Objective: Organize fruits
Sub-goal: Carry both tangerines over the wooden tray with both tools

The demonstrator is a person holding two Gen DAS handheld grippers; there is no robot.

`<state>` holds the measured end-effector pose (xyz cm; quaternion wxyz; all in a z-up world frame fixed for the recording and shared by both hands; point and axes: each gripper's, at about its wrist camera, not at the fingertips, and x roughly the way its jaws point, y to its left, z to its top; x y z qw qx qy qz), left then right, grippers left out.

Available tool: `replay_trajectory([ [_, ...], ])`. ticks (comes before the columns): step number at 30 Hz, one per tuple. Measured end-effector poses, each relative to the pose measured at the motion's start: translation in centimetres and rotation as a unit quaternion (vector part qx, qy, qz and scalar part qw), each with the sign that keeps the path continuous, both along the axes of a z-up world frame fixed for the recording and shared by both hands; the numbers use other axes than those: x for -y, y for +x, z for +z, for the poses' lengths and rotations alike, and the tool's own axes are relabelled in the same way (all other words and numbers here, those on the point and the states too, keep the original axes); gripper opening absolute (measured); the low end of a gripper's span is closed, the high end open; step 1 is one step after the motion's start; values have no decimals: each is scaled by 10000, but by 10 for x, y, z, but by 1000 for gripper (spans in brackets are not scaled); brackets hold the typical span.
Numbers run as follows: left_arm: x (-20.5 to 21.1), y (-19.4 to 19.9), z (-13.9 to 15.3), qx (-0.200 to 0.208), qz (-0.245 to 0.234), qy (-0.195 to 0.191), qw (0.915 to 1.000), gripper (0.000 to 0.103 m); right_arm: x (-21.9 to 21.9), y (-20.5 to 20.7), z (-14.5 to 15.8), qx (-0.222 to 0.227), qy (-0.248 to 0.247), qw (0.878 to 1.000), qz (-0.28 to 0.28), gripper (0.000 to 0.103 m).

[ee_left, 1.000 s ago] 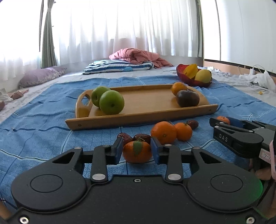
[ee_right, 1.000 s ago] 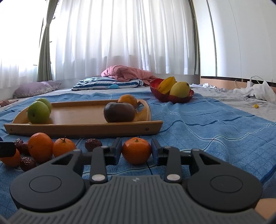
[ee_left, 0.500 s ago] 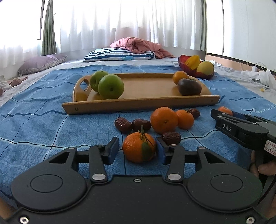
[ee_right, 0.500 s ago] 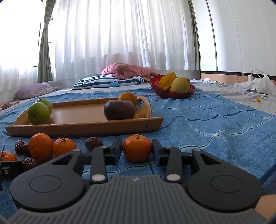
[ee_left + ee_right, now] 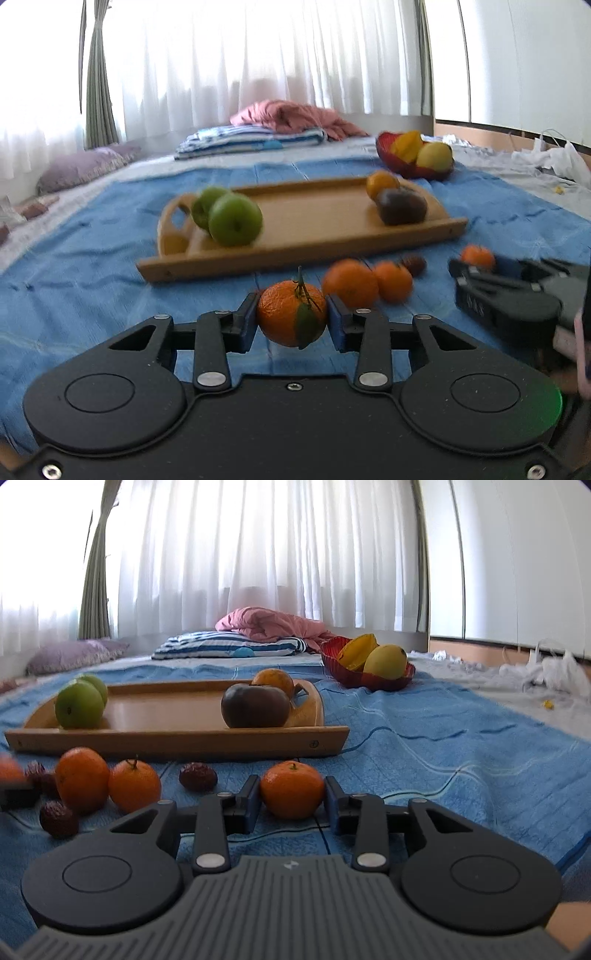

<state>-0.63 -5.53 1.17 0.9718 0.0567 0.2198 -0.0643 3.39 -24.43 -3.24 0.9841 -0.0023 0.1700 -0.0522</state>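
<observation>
The left gripper [image 5: 291, 317] tilts slightly downward, jaws closing, pads pressing a leafy mandarin [image 5: 291, 314] (stem pointing up) above the blue blanket [image 5: 92, 280]. The right gripper [image 5: 291, 799], similarly tilted, closes around a second mandarin [image 5: 291, 789] resting on the blanket near the wooden tray [image 5: 177, 738].

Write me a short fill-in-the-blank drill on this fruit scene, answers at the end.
1. The wooden tray holds two ____ apples at its left end.
2. The left gripper is closing on a mandarin that has a stem and a ____.
3. The bowl behind the tray is ____ in colour.
4. The right gripper is closing around a small ____.

Answers: green; leaf; red; mandarin
</observation>
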Motion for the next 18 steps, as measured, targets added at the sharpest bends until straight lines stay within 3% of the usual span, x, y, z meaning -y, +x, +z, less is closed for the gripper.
replay_trajectory([
  [10,-23,33,31,-64,-10,-261,9996,37,6,-3,18,30,145,9997,173,40],
  [18,-50,80,72,-148,-125,-655,9977,37,20,26,63,90,601,9975,371,40],
])
